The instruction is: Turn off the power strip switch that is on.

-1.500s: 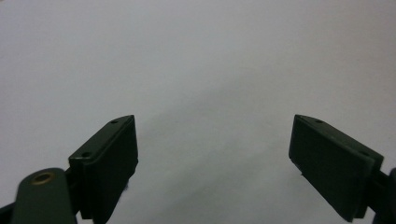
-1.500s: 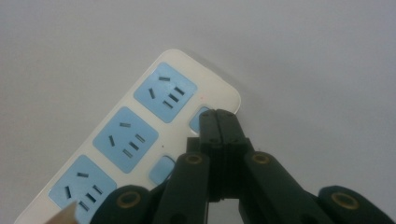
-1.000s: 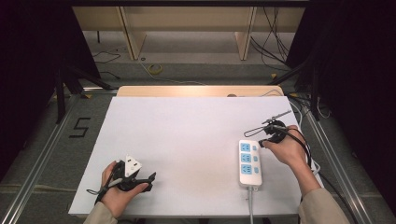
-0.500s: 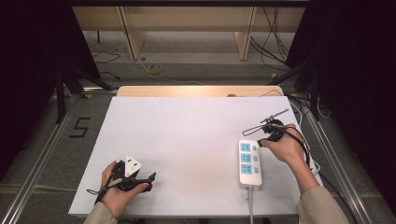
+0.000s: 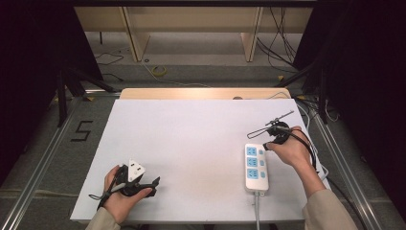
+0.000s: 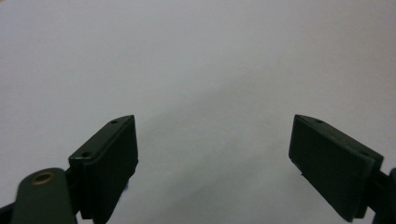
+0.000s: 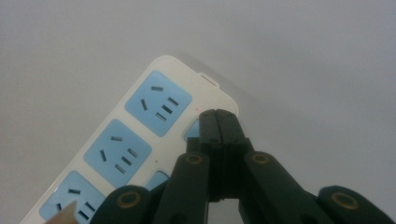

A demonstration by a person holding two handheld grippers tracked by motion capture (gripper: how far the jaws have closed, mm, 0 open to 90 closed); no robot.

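Right tool [image 7: 218, 122], jaws pressed together and empty, tip over a small switch at the far end of the power strip [image 5: 255, 166]; contact uncertain. Left tool [image 6: 215, 161], jaws wide apart, over bare white surface [image 5: 191, 143].

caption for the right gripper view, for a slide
Shut right tool poised over a switch on the white power strip with blue sockets.

Smooth white plastic with a slight sheen on the power strip [image 7: 140, 140], its socket faces matt pale blue. Matt black plastic on the jaws of the left gripper [image 6: 215, 168] and right gripper [image 7: 218, 122], with brass-coloured rivets. Matt white, paper-like table sheet [image 5: 201, 139].
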